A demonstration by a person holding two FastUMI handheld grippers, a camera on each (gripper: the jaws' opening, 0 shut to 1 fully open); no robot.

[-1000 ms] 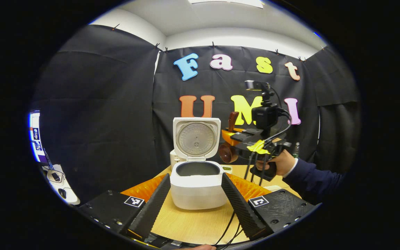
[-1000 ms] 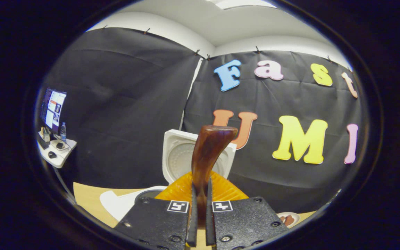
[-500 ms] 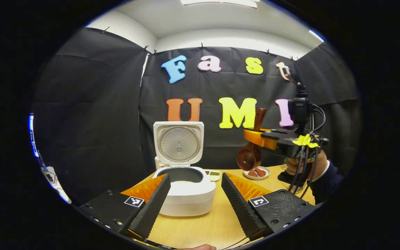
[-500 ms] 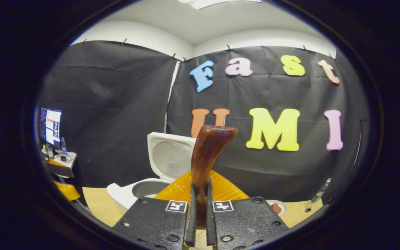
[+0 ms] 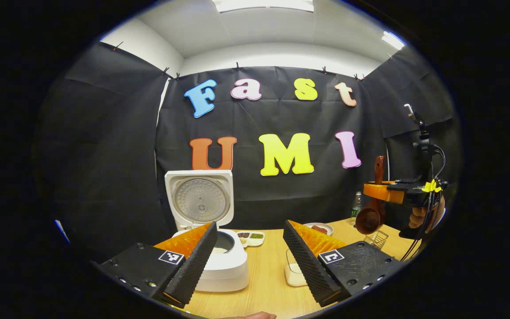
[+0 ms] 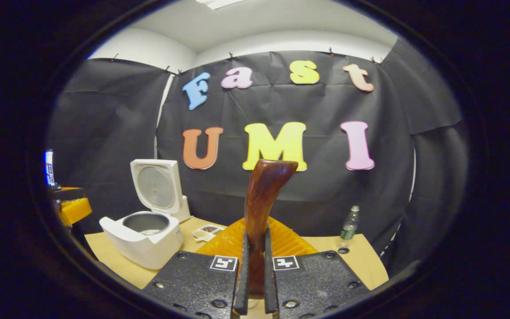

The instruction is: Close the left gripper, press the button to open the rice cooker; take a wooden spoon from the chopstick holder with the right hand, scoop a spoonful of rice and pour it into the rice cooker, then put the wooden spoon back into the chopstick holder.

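The white rice cooker (image 5: 219, 261) stands on the wooden table with its lid (image 5: 199, 199) raised; part of its pot shows behind my left finger. My left gripper (image 5: 249, 230) is open and holds nothing, a little in front of the cooker. Far to the right, my right gripper (image 5: 388, 190) is shut on the brown wooden spoon (image 5: 370, 217), whose bowl hangs just above the wire chopstick holder (image 5: 376, 239). In the right gripper view the spoon handle (image 6: 264, 195) rises upright between the shut fingers of the right gripper (image 6: 255, 241), and the cooker (image 6: 142, 235) sits to the left.
A clear container of white rice (image 5: 294, 272) stands beside my left gripper's right finger. Small divided dishes (image 5: 250, 236) and a plate (image 5: 319, 228) lie at the table's back. A plastic bottle (image 6: 348, 223) stands back right. The left gripper (image 6: 72, 208) shows orange at the far left.
The right gripper has carried the spoon rightward, away from above the cooker, to over the chopstick holder. The left gripper view has swung right, so the cooker sits further left. Left gripper stays open.
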